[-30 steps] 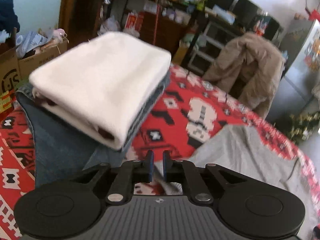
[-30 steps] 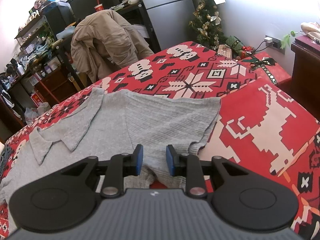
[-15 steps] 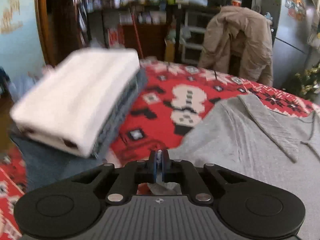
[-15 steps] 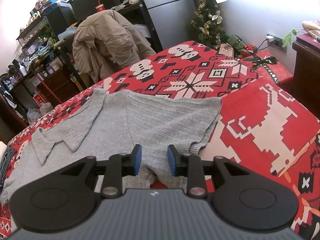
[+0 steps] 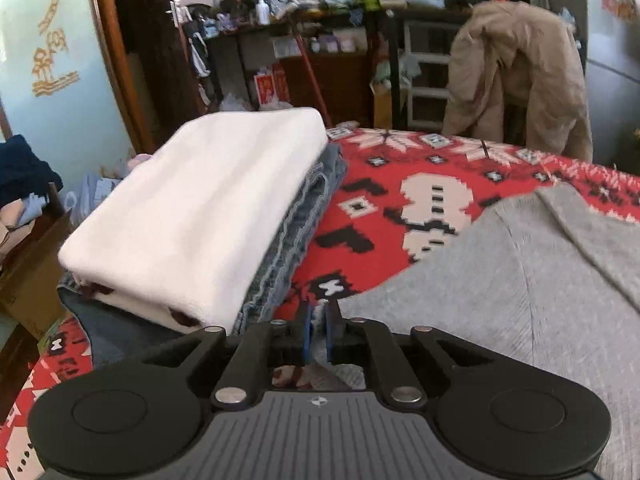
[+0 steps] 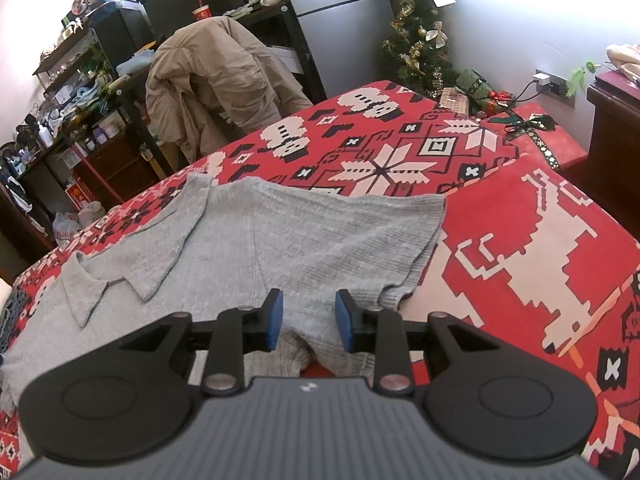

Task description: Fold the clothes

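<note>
A grey collared shirt (image 6: 280, 248) lies spread flat on the red patterned blanket (image 6: 520, 240). My right gripper (image 6: 309, 312) is open over the shirt's near hem, which bunches up just below the fingers. In the left wrist view the same grey shirt (image 5: 500, 280) fills the right side. My left gripper (image 5: 316, 316) hovers at the shirt's near left corner, its jaws opening to a narrow slit. I cannot tell whether any cloth is between them. A folded white cloth (image 5: 208, 200) rests on folded blue jeans (image 5: 304, 220) to the left.
A tan jacket (image 6: 216, 68) hangs over a chair past the bed's far edge. Cluttered shelves (image 5: 304, 20) stand behind it, and a small Christmas tree (image 6: 420, 40) is in the far corner. A cardboard box (image 5: 28, 272) sits left of the bed. A dark wooden cabinet (image 6: 616, 120) is at the right.
The left gripper swung right and rolled level, bringing more of the grey shirt into view; its jaws closed, then parted slightly. The right gripper stayed put and widened a little.
</note>
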Tool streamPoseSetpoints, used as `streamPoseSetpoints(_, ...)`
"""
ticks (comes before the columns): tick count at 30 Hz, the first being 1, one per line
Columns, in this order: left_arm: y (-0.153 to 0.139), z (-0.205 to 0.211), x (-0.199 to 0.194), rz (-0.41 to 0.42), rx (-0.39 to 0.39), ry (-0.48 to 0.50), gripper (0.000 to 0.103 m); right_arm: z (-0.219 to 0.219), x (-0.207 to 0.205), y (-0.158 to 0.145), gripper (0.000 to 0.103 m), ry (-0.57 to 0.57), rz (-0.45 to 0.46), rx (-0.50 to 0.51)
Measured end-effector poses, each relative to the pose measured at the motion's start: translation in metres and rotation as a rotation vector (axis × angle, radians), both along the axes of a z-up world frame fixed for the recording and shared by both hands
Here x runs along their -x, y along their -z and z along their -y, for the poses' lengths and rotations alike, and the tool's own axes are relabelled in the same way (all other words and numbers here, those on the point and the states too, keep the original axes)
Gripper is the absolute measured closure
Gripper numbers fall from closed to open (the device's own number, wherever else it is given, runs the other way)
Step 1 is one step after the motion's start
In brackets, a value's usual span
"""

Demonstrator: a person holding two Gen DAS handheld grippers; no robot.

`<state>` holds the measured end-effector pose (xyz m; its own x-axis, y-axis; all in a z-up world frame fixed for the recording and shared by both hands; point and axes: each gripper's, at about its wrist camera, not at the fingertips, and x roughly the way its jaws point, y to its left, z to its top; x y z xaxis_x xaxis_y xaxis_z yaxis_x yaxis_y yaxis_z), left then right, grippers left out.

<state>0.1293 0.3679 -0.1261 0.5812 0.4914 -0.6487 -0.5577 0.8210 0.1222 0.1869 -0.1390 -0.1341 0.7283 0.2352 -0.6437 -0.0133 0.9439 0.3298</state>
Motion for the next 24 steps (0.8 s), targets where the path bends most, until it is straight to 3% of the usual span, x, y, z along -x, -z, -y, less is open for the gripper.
streamPoseSetpoints(6, -0.014, 0.001, 0.025, 0.054, 0.104, 0.018, 0.082, 0.001, 0.008, -0.006, 0.067, -0.045, 0.031, 0.041)
streamPoseSetpoints(11, -0.037, 0.025, 0.072, 0.066, 0.177, 0.172, 0.072, 0.003, 0.035, -0.027, 0.065, -0.130, 0.009, 0.056)
streamPoseSetpoints(22, -0.052, 0.085, 0.168, 0.047, 0.431, 0.395, 0.072, -0.006, 0.134, -0.065, 0.065, -0.281, -0.063, -0.009)
streamPoseSetpoints(24, -0.050, 0.095, 0.178, 0.034, 0.421, 0.418, 0.072, -0.004, 0.149, -0.065, 0.065, -0.282, -0.086, -0.013)
